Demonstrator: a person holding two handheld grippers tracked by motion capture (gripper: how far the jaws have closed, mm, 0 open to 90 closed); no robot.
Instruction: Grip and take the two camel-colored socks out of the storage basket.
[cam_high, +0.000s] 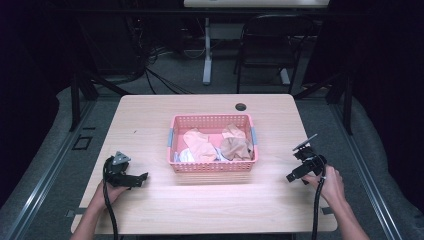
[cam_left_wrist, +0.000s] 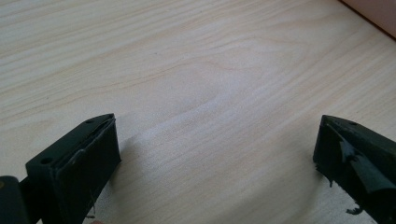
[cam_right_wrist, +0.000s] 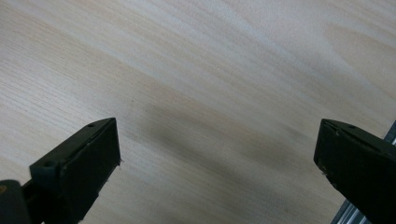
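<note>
Currently we see both claws resting low over the tabletop (cam_high: 150, 115), one on each side of the pink basket (cam_high: 213, 167), neither touching it. Left claw (cam_high: 141, 177): jaws wide apart, nothing between them, bare wood beneath in the left gripper view (cam_left_wrist: 215, 154). Right claw (cam_high: 291, 177): also spread wide and empty, wood grain below it in the right gripper view (cam_right_wrist: 215, 158).

The basket sits mid-tabletop and holds crumpled cloth: a peach piece (cam_high: 199, 145), a tan piece (cam_high: 236, 147) and a bit of white cloth (cam_high: 186, 156) at the front left corner.

Judgement: the step in hand looks like a first reach into the basket. To do it well we would lift a claw over the near wall, come down on a raised fold of one piece only, and close fully before lifting, so that neighbouring cloth is not dragged out.

No brand, label or legible writing visible on basket, cloth or claws.
</note>
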